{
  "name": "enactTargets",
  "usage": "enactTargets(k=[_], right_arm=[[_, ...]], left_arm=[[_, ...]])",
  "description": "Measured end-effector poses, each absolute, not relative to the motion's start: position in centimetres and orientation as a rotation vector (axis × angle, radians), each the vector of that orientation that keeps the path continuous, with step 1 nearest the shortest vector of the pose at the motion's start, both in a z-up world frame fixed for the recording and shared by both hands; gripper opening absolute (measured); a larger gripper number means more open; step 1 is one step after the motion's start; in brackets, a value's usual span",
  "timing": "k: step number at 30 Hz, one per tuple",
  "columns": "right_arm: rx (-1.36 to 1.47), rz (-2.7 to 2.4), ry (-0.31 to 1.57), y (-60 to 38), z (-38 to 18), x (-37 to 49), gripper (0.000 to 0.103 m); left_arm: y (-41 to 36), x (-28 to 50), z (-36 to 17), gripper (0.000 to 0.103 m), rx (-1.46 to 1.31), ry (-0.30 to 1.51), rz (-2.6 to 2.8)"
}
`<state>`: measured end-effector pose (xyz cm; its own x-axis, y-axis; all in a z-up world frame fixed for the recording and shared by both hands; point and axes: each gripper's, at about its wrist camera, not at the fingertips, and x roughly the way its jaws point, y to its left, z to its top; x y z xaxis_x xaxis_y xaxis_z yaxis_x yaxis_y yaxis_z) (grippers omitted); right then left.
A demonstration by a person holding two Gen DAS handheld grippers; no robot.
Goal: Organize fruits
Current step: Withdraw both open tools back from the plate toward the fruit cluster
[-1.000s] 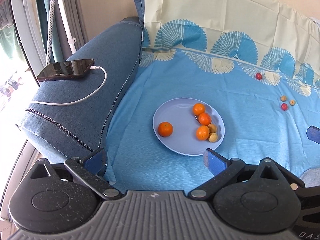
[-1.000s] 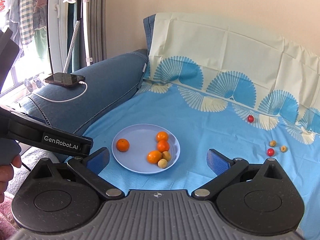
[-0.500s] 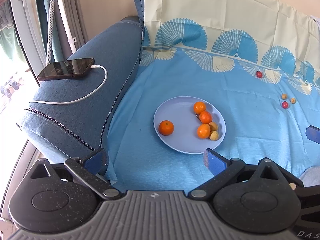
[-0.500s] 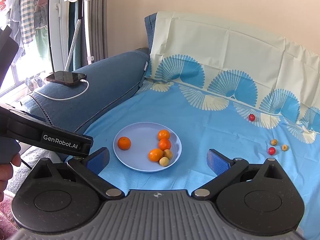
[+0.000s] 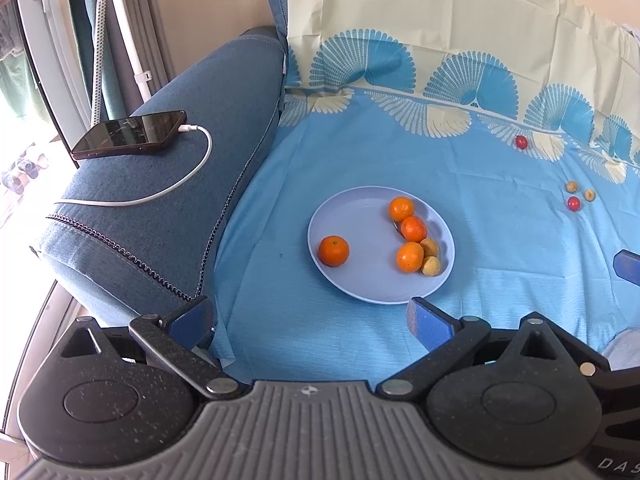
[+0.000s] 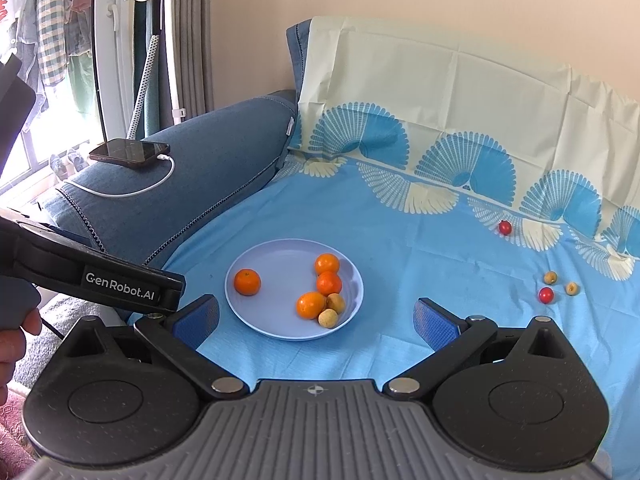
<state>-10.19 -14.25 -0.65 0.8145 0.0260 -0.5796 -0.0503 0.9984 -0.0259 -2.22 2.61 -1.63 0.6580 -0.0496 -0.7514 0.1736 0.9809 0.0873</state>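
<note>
A pale blue plate (image 5: 360, 280) (image 6: 280, 324) lies on the blue sofa cover and holds several small oranges (image 5: 333, 251) (image 6: 247, 282) and two tan fruits (image 5: 431, 266) (image 6: 327, 317). On the cover to the right lie two red fruits, one near the backrest (image 5: 521, 142) (image 6: 505, 227) and one nearer (image 5: 573, 203) (image 6: 546, 295), beside two small tan fruits (image 5: 571, 187) (image 6: 550, 278). My left gripper (image 5: 310, 318) is open and empty, just short of the plate. My right gripper (image 6: 316, 316) is open and empty, also short of the plate.
A black phone (image 5: 130, 134) (image 6: 130, 151) on a white charging cable (image 5: 176, 188) rests on the denim armrest (image 5: 160, 220) at left. The left gripper's body (image 6: 100, 280) crosses the right wrist view at left. A garment steamer stand (image 6: 156, 20) stands behind.
Both grippers have drifted back and up slightly, so the plate and fruits sit a little farther away. Nothing on the sofa moved and both grippers stayed open.
</note>
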Motion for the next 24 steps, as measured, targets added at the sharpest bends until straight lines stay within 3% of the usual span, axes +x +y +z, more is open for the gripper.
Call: enactTargets(k=[16,24], right_arm=[[0.035,-0.038,0.605,-16.9,-1.1,-10.1,0.102],[0.086,-0.206,0.581,-21.7,-1.3,-10.8,0.102]], left_arm=[[0.6,-1.6,-0.7,0.103,0.208,0.821,-0.125],[-4.0,-0.4,-0.3,0.103,0.241,0.829,-0.208]])
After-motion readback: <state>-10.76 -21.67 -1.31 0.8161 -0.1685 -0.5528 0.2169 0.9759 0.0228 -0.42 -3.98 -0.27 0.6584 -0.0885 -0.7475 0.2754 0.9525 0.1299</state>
